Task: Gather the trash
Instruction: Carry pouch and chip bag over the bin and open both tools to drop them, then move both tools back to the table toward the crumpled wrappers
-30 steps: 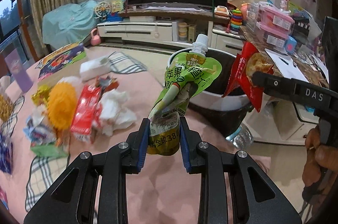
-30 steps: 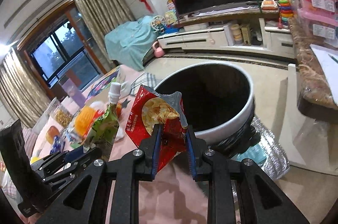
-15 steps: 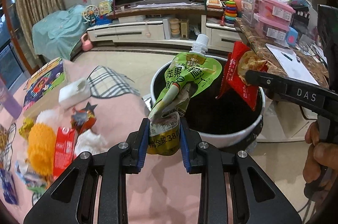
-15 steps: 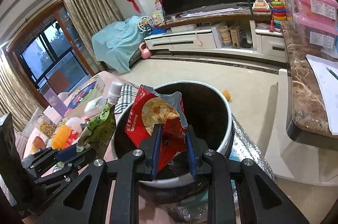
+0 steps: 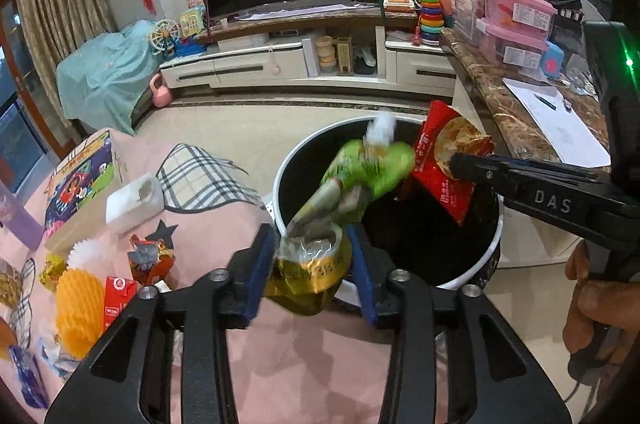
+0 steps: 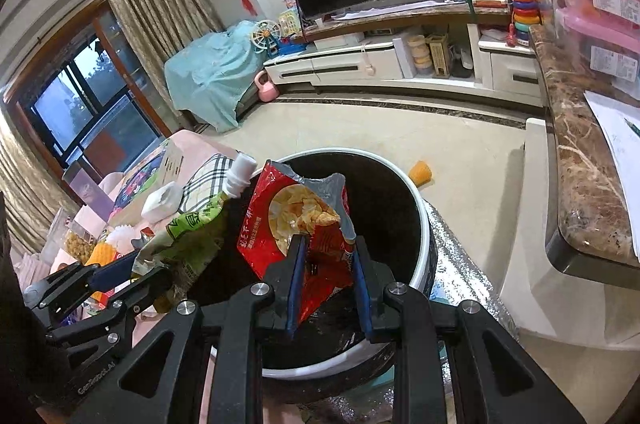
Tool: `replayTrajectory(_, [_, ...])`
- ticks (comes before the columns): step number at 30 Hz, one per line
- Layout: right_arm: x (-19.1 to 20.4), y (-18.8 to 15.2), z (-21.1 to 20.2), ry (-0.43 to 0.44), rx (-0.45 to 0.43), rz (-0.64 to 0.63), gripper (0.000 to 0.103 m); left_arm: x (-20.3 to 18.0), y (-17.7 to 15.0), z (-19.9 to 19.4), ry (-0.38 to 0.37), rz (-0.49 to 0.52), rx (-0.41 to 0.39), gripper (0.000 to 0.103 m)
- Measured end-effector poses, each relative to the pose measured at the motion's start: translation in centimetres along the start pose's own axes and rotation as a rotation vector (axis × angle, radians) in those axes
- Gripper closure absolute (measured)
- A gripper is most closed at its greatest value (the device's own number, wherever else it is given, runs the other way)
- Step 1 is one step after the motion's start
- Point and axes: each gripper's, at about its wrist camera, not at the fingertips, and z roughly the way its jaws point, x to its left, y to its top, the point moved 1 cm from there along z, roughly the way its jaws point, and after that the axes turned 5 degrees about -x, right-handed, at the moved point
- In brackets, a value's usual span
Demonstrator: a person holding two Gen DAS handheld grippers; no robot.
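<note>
A green spouted drink pouch [image 5: 368, 164] with a gold base is tipping forward, blurred, over the black bin with a white rim [image 5: 494, 248]. My left gripper [image 5: 314, 256] holds its jaws apart and opening, with the pouch's gold base loose between the blue pads. A torn red chip bag [image 6: 292, 216] hangs above the bin's rim [image 6: 424, 224]. My right gripper [image 6: 328, 256] still pinches the bag's lower part, its jaws only starting to ease. The left wrist view shows the chip bag [image 5: 444, 160] just right of the pouch.
More litter lies on the pink tablecloth at left: a yellow foam net [image 5: 76, 300], a red wrapper [image 5: 118, 300], a white box [image 5: 134, 198]. A marble counter [image 5: 508, 104] runs along the right. An orange cup [image 6: 420, 172] lies on the floor behind the bin.
Both grippers have travelled from the table's edge to above the bin. The left jaws have widened and the green pouch has tipped forward. The chip bag stays gripped.
</note>
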Motion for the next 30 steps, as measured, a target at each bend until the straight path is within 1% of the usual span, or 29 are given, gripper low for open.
replayTrajectory(1, [0.0, 0.1, 0.1, 0.000, 0.003, 0.004, 0.076, 0.0, 0.0, -0.1, 0.001, -0.002, -0.004, 0.055])
replayTrajectory(3, [-0.2, 0.1, 0.2, -0.003, 0.009, 0.019, 0.070, 0.1, -0.1, -0.3, 0.008, -0.007, -0.013, 0.048])
replayTrajectory(4, [-0.2, 0.2, 0.3, -0.002, 0.009, 0.022, 0.058, 0.3, -0.1, -0.4, 0.008, -0.012, -0.015, 0.047])
replayTrajectory(5, [-0.2, 0.1, 0.2, -0.001, 0.010, 0.023, 0.050, 0.4, -0.3, -0.6, 0.004, -0.021, -0.017, 0.046])
replayTrajectory(7, [-0.1, 0.0, 0.1, 0.003, 0.006, 0.023, 0.047, 0.8, -0.6, -0.8, 0.002, -0.043, -0.018, 0.042])
replayTrajectory(9, [0.1, -0.2, 0.0, 0.002, 0.007, 0.020, 0.046, 1.4, -0.9, -1.2, -0.006, -0.069, -0.020, 0.038])
replayTrajectory(11, [0.3, -0.4, -0.2, 0.004, 0.005, 0.020, 0.038, 2.0, -1.4, -1.6, -0.011, -0.103, -0.028, 0.033])
replayTrajectory(12, [0.5, -0.5, -0.4, 0.004, 0.000, 0.019, 0.037, 2.4, -1.6, -1.8, -0.023, -0.126, -0.035, 0.028])
replayTrajectory(14, [0.8, -0.6, -0.7, 0.002, -0.011, 0.016, 0.031, 2.9, -2.0, -2.2, -0.042, -0.165, -0.046, 0.026])
replayTrajectory(16, [1.0, -0.7, -1.0, -0.006, -0.025, 0.016, 0.030, 3.4, -2.1, -2.6, -0.051, -0.192, -0.056, 0.026])
replayTrajectory(22, [1.4, -1.0, -1.9, -0.001, -0.040, 0.035, 0.030, 4.2, -3.2, -4.0, -0.027, -0.211, -0.075, 0.026])
replayTrajectory(25, [2.0, -1.3, -2.4, 0.012, -0.047, 0.031, 0.030, 4.8, -4.6, -4.5, -0.020, -0.238, -0.064, 0.026])
replayTrajectory(30, [3.9, -2.4, -3.1, 0.047, -0.050, 0.016, 0.023, 6.5, -7.9, -5.5, 0.012, -0.291, -0.040, 0.026])
